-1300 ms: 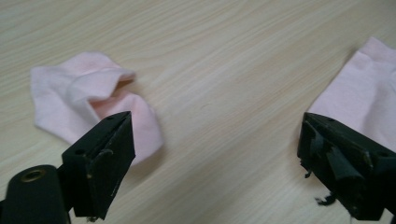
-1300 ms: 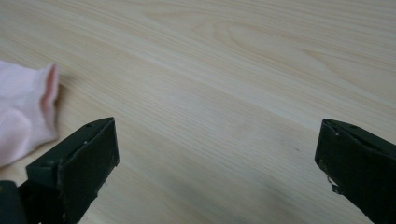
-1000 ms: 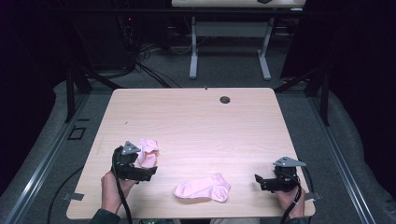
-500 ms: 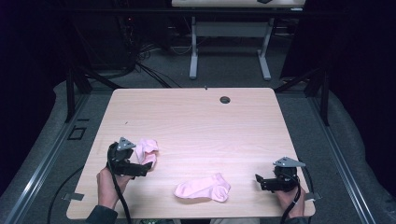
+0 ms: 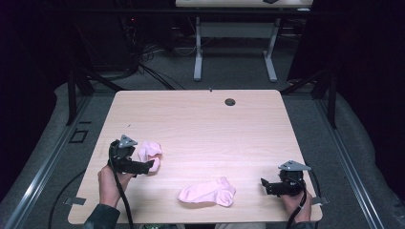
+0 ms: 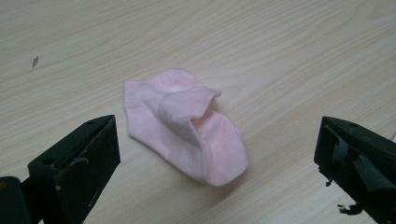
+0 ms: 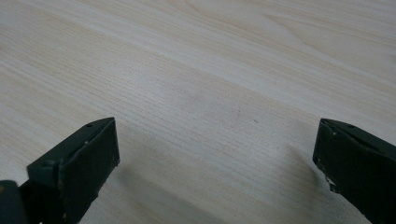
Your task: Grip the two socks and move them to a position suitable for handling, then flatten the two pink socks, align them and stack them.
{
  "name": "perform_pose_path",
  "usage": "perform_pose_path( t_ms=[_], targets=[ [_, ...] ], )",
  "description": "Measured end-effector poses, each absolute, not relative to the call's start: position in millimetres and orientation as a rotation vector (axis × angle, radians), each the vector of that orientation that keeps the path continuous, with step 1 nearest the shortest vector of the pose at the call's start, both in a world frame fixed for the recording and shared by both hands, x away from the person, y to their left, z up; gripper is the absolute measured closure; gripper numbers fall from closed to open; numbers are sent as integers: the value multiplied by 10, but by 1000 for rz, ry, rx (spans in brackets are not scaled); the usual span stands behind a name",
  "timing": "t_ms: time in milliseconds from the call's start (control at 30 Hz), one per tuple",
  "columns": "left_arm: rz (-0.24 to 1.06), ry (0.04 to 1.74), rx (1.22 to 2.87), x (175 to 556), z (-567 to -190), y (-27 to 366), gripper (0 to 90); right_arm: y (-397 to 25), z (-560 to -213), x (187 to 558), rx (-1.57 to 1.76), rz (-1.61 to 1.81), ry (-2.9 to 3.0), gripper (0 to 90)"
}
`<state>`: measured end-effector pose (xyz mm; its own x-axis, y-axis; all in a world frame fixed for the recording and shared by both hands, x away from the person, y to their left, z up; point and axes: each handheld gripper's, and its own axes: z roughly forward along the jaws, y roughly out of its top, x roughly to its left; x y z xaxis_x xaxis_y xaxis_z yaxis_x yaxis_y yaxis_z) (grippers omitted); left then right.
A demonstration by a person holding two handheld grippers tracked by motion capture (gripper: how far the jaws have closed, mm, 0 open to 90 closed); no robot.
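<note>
Since a second ago, the left claw (image 5: 152, 165) has edged back toward the person, jaws spread wide and holding nothing, with the crumpled sock (image 6: 187, 125) lying on the desk (image 5: 200, 119) just at its 12 o'clock. The flat sock (image 5: 208, 192) lies toward 4 o'clock from the crumpled one. The right claw (image 5: 263, 183) rests spread and unmoved. The step looks like reaching for the crumpled sock; next the left claw must advance and close on its raised fold.

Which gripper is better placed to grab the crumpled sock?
Left. The left gripper is open with the crumpled sock lying between its jaws. The right gripper sits at the table's far side, facing bare wood.
</note>
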<state>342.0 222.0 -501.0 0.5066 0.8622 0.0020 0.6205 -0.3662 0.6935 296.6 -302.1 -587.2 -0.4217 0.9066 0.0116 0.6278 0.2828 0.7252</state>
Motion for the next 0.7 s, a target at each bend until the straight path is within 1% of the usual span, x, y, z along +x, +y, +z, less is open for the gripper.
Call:
perform_pose_path(
  t_ms=[167,267,400,433,467,500,567,633,700],
  targets=[
    [468,1227,2148,3578,-5088,2212,10,-3020,-5871,2969,1385,925,2157,5],
    [449,1250,2154,3708,-5182,2197,35,-3018,-5872,2969,1384,923,2157,7],
    [409,1275,2170,3853,-5312,2163,82,-3010,-5875,2967,1382,923,2153,13],
    [398,1276,2178,3888,-5346,2153,108,-3010,-5875,2969,1380,923,2158,13],
    [388,1279,2180,3903,-5363,2146,108,-3010,-5875,2969,1380,923,2158,13],
    [369,1290,2187,3934,-5394,2134,120,-3010,-5875,2968,1381,923,2159,13],
    [375,1296,2189,3955,-5425,2119,152,-3010,-5875,2968,1381,923,2158,13],
    [344,1310,2199,3981,-5461,2110,168,-3010,-5876,2965,1383,924,2151,14],
    [330,1319,2214,3998,-5495,2098,212,-3011,-5875,2967,1384,923,2154,14]
  ],
)
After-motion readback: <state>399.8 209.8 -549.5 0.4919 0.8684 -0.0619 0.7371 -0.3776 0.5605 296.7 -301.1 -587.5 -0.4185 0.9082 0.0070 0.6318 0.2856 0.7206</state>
